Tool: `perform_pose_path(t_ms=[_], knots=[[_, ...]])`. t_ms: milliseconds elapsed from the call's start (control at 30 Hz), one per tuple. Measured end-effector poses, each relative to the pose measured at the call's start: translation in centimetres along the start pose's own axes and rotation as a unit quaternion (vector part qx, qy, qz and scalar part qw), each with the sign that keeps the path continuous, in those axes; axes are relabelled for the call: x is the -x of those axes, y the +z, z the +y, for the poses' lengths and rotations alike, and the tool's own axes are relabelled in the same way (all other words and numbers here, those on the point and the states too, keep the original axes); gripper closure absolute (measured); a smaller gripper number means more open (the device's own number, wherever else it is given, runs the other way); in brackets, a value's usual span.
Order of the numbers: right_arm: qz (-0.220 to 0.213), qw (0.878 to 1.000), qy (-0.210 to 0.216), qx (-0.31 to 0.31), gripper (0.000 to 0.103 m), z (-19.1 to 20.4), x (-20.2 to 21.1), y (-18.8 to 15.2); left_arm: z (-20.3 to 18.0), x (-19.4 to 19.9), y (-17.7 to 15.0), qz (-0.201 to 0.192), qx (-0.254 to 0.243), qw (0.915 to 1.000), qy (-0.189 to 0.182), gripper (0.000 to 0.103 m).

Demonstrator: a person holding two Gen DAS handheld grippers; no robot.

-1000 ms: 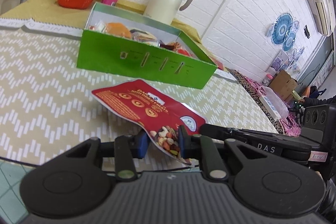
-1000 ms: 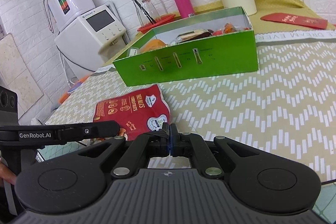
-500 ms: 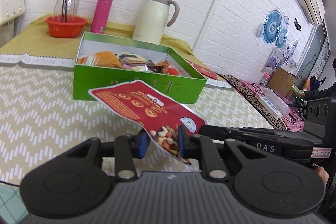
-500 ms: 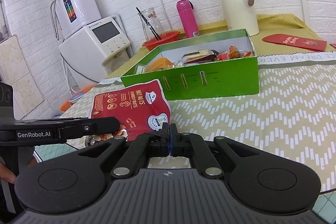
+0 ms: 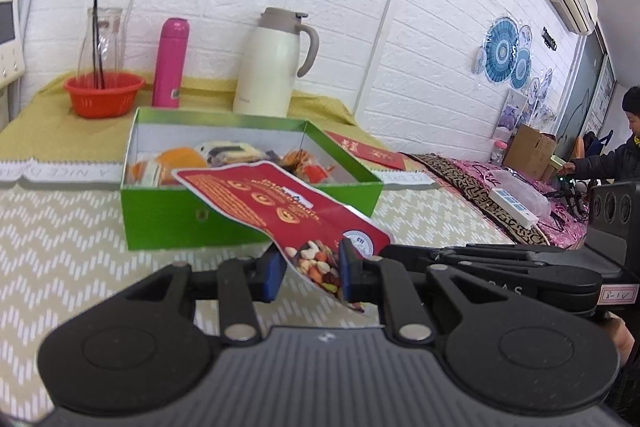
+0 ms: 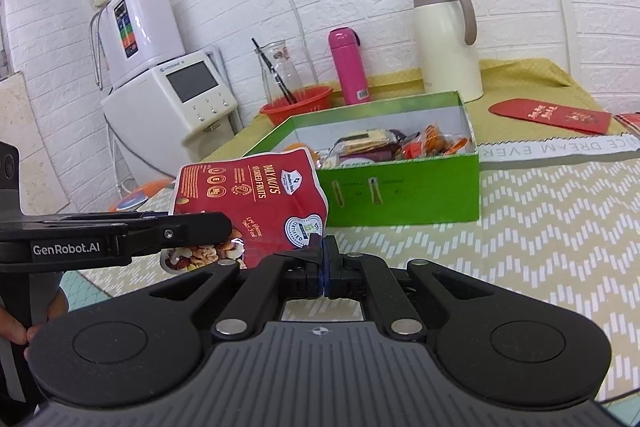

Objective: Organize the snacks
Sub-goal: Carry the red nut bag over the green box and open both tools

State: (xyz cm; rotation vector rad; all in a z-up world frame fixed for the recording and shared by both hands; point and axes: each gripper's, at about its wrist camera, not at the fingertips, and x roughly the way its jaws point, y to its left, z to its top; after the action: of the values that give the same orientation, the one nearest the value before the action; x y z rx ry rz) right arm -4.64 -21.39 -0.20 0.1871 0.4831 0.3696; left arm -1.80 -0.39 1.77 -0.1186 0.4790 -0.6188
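The red nut pouch (image 5: 280, 203) is clamped at its lower end by the left gripper (image 5: 308, 273) and held clear of the table (image 5: 60, 247), in front of the green box (image 5: 248, 223). Several snacks are already stored inside. Right gripper (image 6: 322, 265) is clenched, empty. Pouch placement is judged outstanding.

The red nut bag (image 5: 280, 203) is up in the air, off the table, tilted w/ its far end higher. It's flat & bendy, w/ orange circles on top and a clear window at the low end where you can see mixed nuts & dried fruit. Its low end is pinched. Just behind it sits the green box (image 5: 168, 223), open on top, white inside. In the box are snacks (image 6: 404, 145): orange, red & dark packs, all piled together.
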Motion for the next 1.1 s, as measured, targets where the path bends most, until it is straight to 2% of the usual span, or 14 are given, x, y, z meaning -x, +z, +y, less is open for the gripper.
perform_pose_path(t_ms=[300,633,833,1100], knots=[[-0.035,0.999,-0.025,-0.019,0.101,-2.0,-2.6,2.7,1.0,-4.4,3.6,-0.009,-0.027,0.9996,0.001,0.09],[-0.054,0.997,-0.046,-0.003,0.1,-3.4,-6.8,5.3,2.5,-8.7,6.5,-0.029,-0.045,0.9981,0.03,0.09],[-0.046,0.997,-0.058,0.015,0.1,-3.9,-9.3,6.4,3.9,-11.4,7.4,-0.033,-0.043,0.9976,0.043,0.089],[-0.033,0.997,-0.071,0.015,0.1,-4.7,-11.5,6.7,5.6,-14.2,7.6,-0.025,-0.026,0.9986,0.039,0.089]])
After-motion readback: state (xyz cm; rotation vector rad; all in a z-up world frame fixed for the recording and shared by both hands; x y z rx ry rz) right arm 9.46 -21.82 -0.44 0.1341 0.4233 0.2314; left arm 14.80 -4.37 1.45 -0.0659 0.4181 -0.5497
